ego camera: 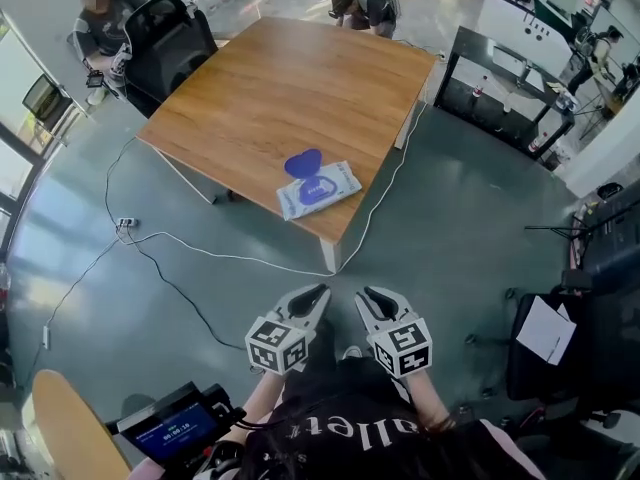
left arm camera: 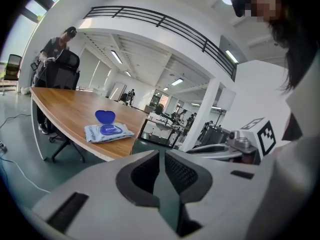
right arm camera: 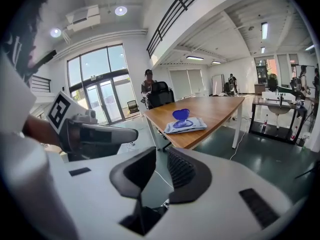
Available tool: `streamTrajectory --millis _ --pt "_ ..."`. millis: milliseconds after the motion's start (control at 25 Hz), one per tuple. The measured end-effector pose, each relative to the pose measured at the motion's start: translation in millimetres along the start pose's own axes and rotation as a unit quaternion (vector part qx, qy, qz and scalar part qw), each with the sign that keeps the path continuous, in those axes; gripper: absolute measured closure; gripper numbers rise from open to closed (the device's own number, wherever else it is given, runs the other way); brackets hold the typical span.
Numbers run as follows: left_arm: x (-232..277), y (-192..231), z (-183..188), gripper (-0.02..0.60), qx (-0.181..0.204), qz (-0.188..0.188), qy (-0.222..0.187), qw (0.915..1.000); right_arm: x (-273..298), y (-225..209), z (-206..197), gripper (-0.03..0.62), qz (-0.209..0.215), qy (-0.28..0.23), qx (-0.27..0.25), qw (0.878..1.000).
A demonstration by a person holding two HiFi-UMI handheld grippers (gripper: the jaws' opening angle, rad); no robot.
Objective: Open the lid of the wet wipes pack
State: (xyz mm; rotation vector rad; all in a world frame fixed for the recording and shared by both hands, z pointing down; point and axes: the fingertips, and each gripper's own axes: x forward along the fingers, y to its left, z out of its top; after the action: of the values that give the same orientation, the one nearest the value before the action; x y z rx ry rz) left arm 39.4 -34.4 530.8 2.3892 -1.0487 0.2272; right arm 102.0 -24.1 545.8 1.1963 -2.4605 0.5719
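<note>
The wet wipes pack [ego camera: 320,190] lies near the front edge of the wooden table [ego camera: 290,88], with its blue lid [ego camera: 303,162] flipped up and open. Both gripper views show the pack [left arm camera: 108,131] [right arm camera: 186,125] far ahead. My left gripper [ego camera: 318,293] and right gripper [ego camera: 365,295] hang side by side close to my body, well short of the table, over the floor. The left jaws [left arm camera: 161,159] leave only a thin slit with nothing in it. Between the right jaws [right arm camera: 161,159] the gap is slightly wider and also empty.
A white cable [ego camera: 200,248] runs over the grey floor in front of the table. A black office chair [ego camera: 165,33] and a seated person [ego camera: 100,18] are at the far left corner. A black desk [ego camera: 500,78] stands to the right. A screen device [ego camera: 175,428] sits by my left side.
</note>
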Motion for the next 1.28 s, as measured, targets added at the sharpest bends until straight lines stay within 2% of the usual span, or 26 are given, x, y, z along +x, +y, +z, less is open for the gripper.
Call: streamTrajectory --millis 240,400,520,720,960,1280 --pt "-39 -38 -32 0.546 0.008 0.018 0.003 0.9998 -34 35 -33 0.519 0.034 0.003 0.015 0.999" --pt "-64 -45 -33 0.546 0.014 0.047 -0.019 0.9986 -43 56 -41 0.519 0.055 0.006 0.016 0.998" --pt "-78 -49 -29 0.546 0.020 0.052 -0.027 0.9981 -48 68 -37 0.519 0.065 -0.003 0.021 0.998" --pt "-103 -56 -18 0.546 0.026 0.042 -0.035 0.9982 -57 93 -20 0.519 0.068 -0.014 0.032 0.997" --pt "-111 -59 -31 0.546 0.049 0.017 -0.034 0.9981 -54 106 -28 0.519 0.058 -0.019 0.037 0.997" --pt "-138 -50 -54 0.546 0.049 0.002 -0.028 0.9984 -59 127 -42 0.519 0.031 -0.027 0.054 0.998"
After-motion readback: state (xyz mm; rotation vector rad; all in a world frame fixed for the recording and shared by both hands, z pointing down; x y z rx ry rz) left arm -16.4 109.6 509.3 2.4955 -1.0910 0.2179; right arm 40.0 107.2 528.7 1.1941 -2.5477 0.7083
